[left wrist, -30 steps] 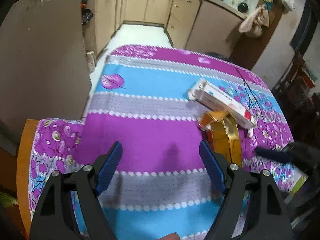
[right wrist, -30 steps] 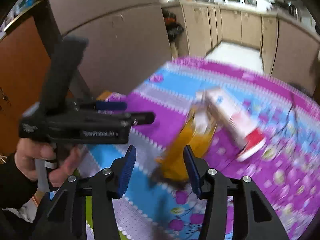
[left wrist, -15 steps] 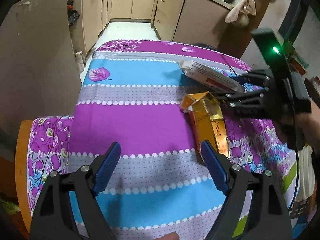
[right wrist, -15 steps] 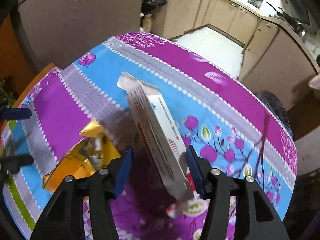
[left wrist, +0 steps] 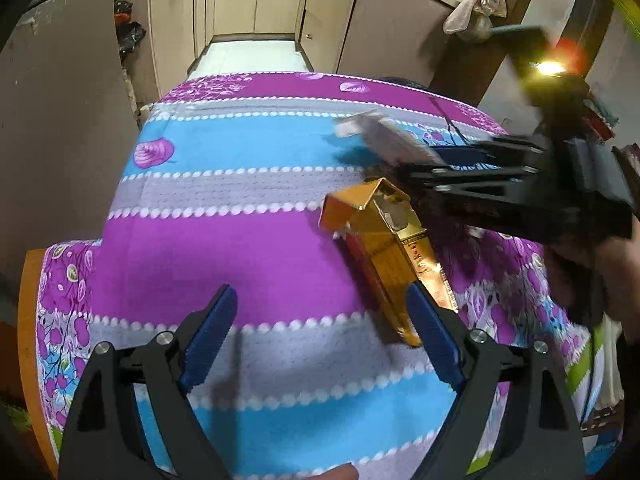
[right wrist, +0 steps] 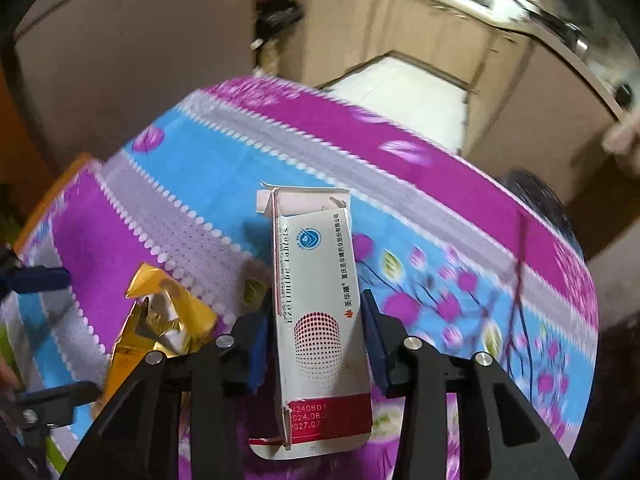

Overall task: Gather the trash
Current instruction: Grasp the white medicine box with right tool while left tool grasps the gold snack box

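Note:
A white tablet box [right wrist: 320,280] with a red end and a torn-open top sits between the blue pads of my right gripper [right wrist: 316,320]. The jaws are closing and both pads press its sides. In the left wrist view this box [left wrist: 384,136] is blurred, held at the tip of the right gripper [left wrist: 424,162] above the cloth. A gold carton [left wrist: 392,248] with a ripped top lies on the striped tablecloth [left wrist: 240,240]. My left gripper [left wrist: 320,292] hangs over the cloth with its jaws opening and nothing between them. The carton's near end lies just beside its right finger [left wrist: 432,336].
The table's wooden edge [left wrist: 28,320] shows at the left, beside a tall brown panel [left wrist: 60,120]. Kitchen cabinets [left wrist: 256,4] and a tiled floor strip lie beyond the far edge. A thin dark cable [right wrist: 520,280] crosses the cloth at the right. A person's hand [left wrist: 616,264] holds the right gripper.
The right gripper swung over from the gold carton to the white box and closed on its sides. The left gripper moved nearer the gold carton, its jaws slightly wider.

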